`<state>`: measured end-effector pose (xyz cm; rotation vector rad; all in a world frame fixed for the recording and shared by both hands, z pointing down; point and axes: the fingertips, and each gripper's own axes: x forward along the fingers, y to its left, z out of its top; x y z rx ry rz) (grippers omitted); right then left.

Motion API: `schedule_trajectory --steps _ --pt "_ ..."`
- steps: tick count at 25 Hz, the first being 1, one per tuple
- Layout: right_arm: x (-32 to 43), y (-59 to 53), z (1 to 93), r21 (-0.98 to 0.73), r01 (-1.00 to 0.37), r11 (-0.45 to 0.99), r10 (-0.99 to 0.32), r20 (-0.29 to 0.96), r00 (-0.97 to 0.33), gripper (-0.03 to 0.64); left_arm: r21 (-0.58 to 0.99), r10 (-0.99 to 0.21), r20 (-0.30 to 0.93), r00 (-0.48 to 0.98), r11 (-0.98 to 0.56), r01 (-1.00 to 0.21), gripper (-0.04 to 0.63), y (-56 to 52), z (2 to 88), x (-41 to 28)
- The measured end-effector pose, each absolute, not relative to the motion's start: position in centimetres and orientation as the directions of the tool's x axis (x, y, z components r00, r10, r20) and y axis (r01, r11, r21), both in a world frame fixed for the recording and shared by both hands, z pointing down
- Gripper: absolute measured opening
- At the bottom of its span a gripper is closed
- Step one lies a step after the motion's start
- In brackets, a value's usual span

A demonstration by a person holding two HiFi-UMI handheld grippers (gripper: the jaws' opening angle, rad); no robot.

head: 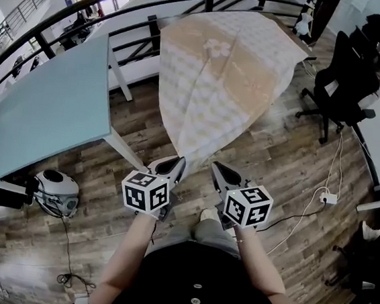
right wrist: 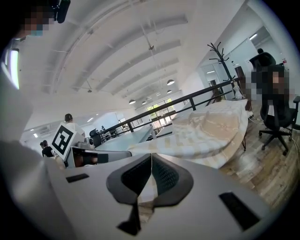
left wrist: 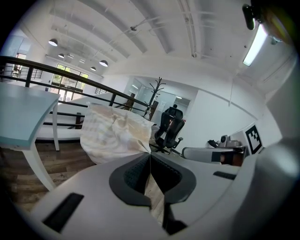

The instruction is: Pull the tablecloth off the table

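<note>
Head view gives me the wooden floor point(head: 290, 158) as the largest surface, open and bare between the furniture, though its lower part is cut off by my operator's body and forearms. The blue table point(head: 53, 106) fills the left, its near corner pointing toward the grippers and its far end running out of frame. The tablecloth point(head: 217, 83), pale with a checked weave and a flower motif, drapes from the upper right and narrows to a stretched point just ahead of the grippers. The table beneath it is wholly covered, so I cannot make out its edges. A dark railing point(head: 124, 9) curves along the top behind both tables. A black office chair point(head: 350, 70) stands to the right, apart from the cloth's hanging edge, with clear floor between them. The left gripper point(head: 179, 161) has its jaws pressed together on the cloth's drawn-out corner; its own view shows fabric running down between the pads point(left wrist: 136, 173). The right gripper point(head: 217, 166), just beside it, likewise pinches the cloth, with a strip visible between its closed jaws. A white rounded device point(head: 57, 191) I cannot identify sits under the blue table's edge, and a thin cable point(head: 304, 217) trails to a small white plug block point(head: 328, 197).
</note>
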<state>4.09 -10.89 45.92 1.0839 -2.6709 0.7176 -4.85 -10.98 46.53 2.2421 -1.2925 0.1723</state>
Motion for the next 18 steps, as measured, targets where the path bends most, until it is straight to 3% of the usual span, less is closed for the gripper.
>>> schedule_trajectory --steps 18 --pt "1.8 -5.5 46.3 -0.348 -0.738 0.578 -0.652 0.347 -0.674 0.028 0.399 -0.722 0.377 0.580 -0.438 -0.806 0.018 -5.6 47.4 -6.9"
